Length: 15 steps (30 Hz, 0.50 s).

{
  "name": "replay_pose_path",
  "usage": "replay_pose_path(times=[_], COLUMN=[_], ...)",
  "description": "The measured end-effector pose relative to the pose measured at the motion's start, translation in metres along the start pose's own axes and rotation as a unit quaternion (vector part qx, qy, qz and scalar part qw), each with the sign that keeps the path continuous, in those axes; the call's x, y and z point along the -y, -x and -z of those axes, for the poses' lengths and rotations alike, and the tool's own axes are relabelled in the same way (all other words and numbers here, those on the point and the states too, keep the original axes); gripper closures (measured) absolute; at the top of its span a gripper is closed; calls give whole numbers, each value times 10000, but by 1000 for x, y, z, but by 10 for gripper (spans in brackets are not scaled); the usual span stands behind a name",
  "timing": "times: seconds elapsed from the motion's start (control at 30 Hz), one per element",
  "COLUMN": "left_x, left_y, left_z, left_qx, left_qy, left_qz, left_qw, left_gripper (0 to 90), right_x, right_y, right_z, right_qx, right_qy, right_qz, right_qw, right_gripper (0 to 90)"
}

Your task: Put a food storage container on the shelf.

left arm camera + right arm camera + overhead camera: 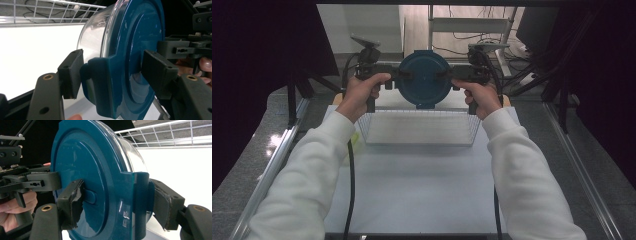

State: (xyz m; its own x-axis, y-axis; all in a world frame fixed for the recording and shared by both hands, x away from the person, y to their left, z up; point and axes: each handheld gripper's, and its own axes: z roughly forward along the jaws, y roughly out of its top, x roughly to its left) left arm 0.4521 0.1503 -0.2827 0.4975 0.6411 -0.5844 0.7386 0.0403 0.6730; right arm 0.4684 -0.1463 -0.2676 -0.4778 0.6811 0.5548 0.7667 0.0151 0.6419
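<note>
blue-lidded container (424, 79) up in the air, lid facing the person, above the far edge of the wire basket (419, 127) on the white surface (422, 185). left gripper (398, 79) and right gripper (451, 80) each pinching a lid clasp, fingers (71, 72) clamped from opposite sides. best kept level, both grips firm, lowered evenly into the basket, no twisting.

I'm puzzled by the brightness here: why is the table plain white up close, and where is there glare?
Both gripper views: the white table is overexposed, and the teal lid carries soft reflections. High view: dark surroundings, and bright glints on the floor at left.
</note>
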Motion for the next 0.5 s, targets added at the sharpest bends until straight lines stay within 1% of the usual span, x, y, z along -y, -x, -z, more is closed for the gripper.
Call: replay_pose_path(times=[0.1,0.2,0.3,0.37,0.4,0.43,0.5], left_x=[0,-1,-1,-2,-2,-3,-4], left_y=[-8,-14,-22,-25,-26,-26,-28], left_z=[-7,-12,-18,-21,-21,-22,-25], left_qx=[36,52,42,49,58,44,36], left_qy=[-58,-65,-113,-67,-47,-49,-72], left_qz=[98,163,282,370,386,407,484], left_qw=[9999,9998,9995,9993,9992,9992,9988], left_gripper=[359,358,355,356,357,357,354], right_x=[-1,-2,-3,-3,-3,-4,-5], right_y=[5,12,17,20,22,23,27], right_z=[-5,-11,-17,-20,-21,-22,-24], right_qx=[47,80,108,113,97,91,53], right_qy=[-32,-85,-124,-129,-100,-92,-77], right_qz=[-39,-162,-236,-292,-366,-382,-496], right_qw=[10000,9998,9996,9994,9992,9992,9987], right_gripper=[316,316,316,315,315,315,313])
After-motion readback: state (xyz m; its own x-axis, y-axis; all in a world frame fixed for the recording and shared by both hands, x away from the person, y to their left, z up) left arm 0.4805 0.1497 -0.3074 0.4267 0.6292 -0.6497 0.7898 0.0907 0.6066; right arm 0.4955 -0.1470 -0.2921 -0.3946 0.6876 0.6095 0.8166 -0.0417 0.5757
